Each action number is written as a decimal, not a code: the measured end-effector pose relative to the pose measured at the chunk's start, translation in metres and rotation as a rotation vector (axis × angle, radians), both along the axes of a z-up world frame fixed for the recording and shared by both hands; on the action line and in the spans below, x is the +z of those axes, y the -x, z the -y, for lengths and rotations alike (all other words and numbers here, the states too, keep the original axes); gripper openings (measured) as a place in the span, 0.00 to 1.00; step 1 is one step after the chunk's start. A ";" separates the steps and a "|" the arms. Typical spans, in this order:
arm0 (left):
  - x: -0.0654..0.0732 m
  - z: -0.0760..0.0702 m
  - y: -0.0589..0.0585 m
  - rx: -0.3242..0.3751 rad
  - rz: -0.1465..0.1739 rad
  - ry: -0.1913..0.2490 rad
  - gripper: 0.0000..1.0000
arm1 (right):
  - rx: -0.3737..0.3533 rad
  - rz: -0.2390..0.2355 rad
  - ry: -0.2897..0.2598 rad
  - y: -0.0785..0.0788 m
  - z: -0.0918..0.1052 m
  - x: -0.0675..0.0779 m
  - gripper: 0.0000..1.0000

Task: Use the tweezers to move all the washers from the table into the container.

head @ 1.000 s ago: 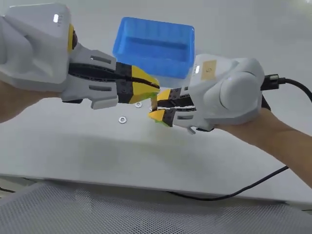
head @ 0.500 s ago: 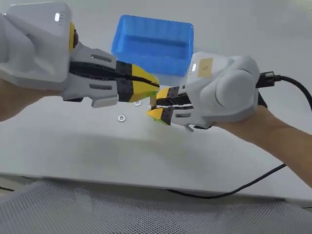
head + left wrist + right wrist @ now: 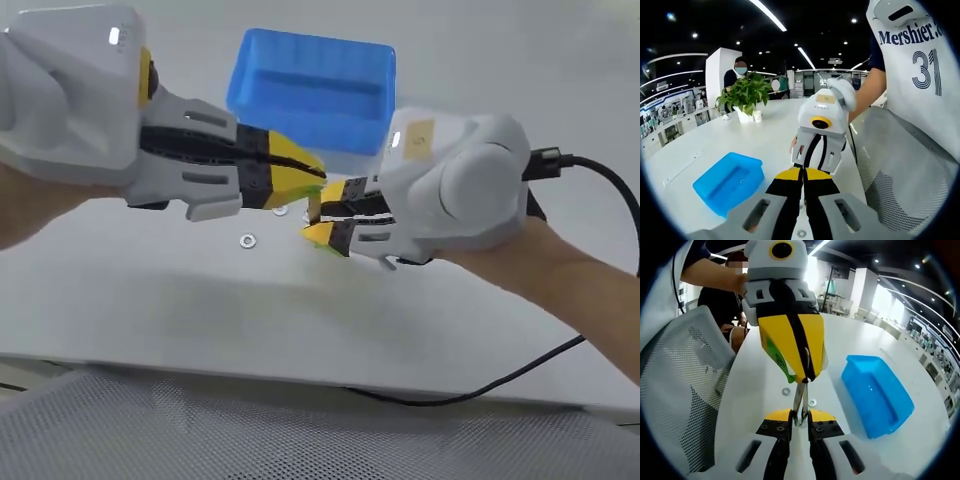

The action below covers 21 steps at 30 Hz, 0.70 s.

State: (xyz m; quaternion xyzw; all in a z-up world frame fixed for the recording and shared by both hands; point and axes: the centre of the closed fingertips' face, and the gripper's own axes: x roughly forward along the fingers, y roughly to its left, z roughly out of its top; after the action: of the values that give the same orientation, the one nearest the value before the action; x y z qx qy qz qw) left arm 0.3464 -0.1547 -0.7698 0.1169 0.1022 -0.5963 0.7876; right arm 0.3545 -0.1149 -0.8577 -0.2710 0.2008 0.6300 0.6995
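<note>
Head view first: the left gripper (image 3: pixel 315 173) and the right gripper (image 3: pixel 322 212) sit tip to tip over the white counter (image 3: pixel 200 300). Honestly, almost nothing has moved in the last second. The picture slid a touch, but we think that's just our head moving. Both grippers have kept the same pose.

Right gripper view tells us more. The slim silver metal tweezers (image 3: pixel 801 400) run straight from the left gripper's yellow-tipped fingers into the right gripper's fingers. The left fingers are clenched on one end, and the right fingers look closed in on the other end. So both grippers seem to have hold of the tool at once.

Two small flat metal ring washers (image 3: pixel 247 241) lie on the counter right where they were, roughly midway between the near and far edges. One is out in the open and the other is just under the left fingers. The blue rectangular plastic container (image 3: pixel 315 90) sits beyond them toward the far edge, and we can't spot a washer inside it.

Our read is that the job hasn't really started. This looks like sorting out the grip on the tweezers or passing them over, and every washer we can see still needs picking up. Once one gripper has the tweezers alone, the washer in the open looks like the easy first pick.
</note>
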 end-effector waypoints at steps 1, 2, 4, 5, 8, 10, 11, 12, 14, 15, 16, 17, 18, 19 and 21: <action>0.001 0.001 0.000 0.001 -0.001 0.001 0.04 | 0.000 0.000 -0.002 0.000 0.000 0.000 0.13; 0.002 0.003 0.001 0.003 0.001 0.000 0.04 | 0.001 0.001 -0.001 -0.001 -0.001 0.000 0.13; 0.000 0.000 0.000 0.004 -0.002 -0.002 0.04 | 0.003 -0.002 -0.001 0.000 -0.002 0.000 0.13; -0.001 0.001 0.000 0.005 0.000 -0.007 0.04 | 0.003 -0.002 -0.001 0.000 -0.002 0.000 0.13; -0.001 0.004 0.002 0.005 -0.005 0.001 0.04 | 0.004 -0.006 0.004 0.000 -0.002 -0.004 0.13; 0.000 0.005 0.002 0.006 -0.004 0.002 0.04 | 0.005 -0.007 0.008 0.000 -0.002 -0.005 0.13; 0.000 0.005 0.002 0.007 -0.005 0.002 0.04 | 0.005 -0.007 0.010 0.001 -0.001 -0.006 0.13; 0.000 0.005 0.002 0.007 -0.006 0.003 0.04 | 0.006 -0.012 0.010 0.001 -0.001 -0.006 0.13; 0.000 0.005 0.002 0.007 -0.006 0.003 0.04 | 0.006 -0.012 0.011 0.001 -0.001 -0.006 0.14; 0.000 0.005 0.002 0.007 -0.008 0.005 0.04 | 0.010 -0.016 0.016 0.002 0.000 -0.007 0.14; 0.000 0.005 0.002 0.007 -0.011 0.005 0.04 | 0.012 -0.017 0.018 0.002 0.000 -0.007 0.14; 0.001 0.005 0.002 0.006 -0.011 0.005 0.04 | 0.017 -0.020 0.022 0.002 0.001 -0.008 0.14; 0.001 0.005 0.002 0.006 -0.011 0.005 0.04 | 0.019 -0.022 0.023 0.002 0.001 -0.009 0.14; 0.001 0.005 0.003 0.006 -0.012 0.006 0.04 | 0.020 -0.020 0.026 0.002 0.002 -0.009 0.14; 0.001 0.006 0.003 0.003 -0.014 0.007 0.04 | 0.026 -0.017 0.029 0.000 0.002 -0.009 0.14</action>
State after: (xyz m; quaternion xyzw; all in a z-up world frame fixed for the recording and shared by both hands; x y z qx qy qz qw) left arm 0.3434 -0.1606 -0.7689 0.1099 0.1060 -0.5964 0.7880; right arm 0.3541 -0.1173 -0.8670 -0.2782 0.2123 0.6384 0.6856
